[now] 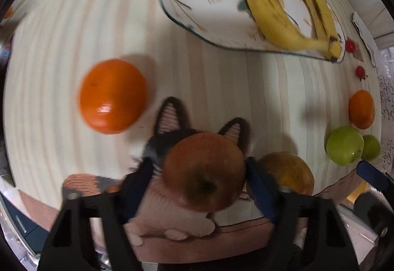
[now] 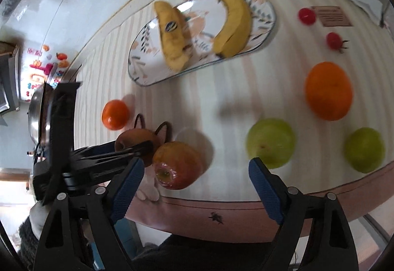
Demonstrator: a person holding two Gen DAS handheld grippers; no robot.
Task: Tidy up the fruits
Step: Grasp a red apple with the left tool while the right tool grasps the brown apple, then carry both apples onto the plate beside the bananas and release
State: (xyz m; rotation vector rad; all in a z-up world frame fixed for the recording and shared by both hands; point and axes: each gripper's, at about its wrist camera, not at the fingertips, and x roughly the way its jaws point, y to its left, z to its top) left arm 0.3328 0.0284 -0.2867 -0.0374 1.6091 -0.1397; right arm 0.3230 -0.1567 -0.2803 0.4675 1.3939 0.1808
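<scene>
In the left wrist view my left gripper (image 1: pixel 199 164) points straight down over a red-brown apple (image 1: pixel 204 172) that rests on a cat-shaped mat (image 1: pixel 172 113). The apple is between the fingers: the right pad is against it and a thin gap shows at the left pad. A yellow-red apple (image 1: pixel 285 172) lies just right of it. In the right wrist view my right gripper (image 2: pixel 197 161) hangs open above the table's near edge, holding nothing, over that yellow-red apple (image 2: pixel 177 165). A green apple (image 2: pixel 270 143) lies by its right fingertip. The left gripper (image 2: pixel 138 150) straddles the brown apple (image 2: pixel 130 139).
Two bananas (image 2: pixel 234 20) lie on an oval floral plate (image 2: pixel 147 66) at the back. Also on the table are an orange (image 2: pixel 115 118) on the left, a larger orange (image 2: pixel 328 91), a second green apple (image 2: pixel 364 149), two cherry tomatoes (image 2: pixel 307 16) and a card (image 2: pixel 331 15). The pink table edge (image 2: pixel 246 212) runs below.
</scene>
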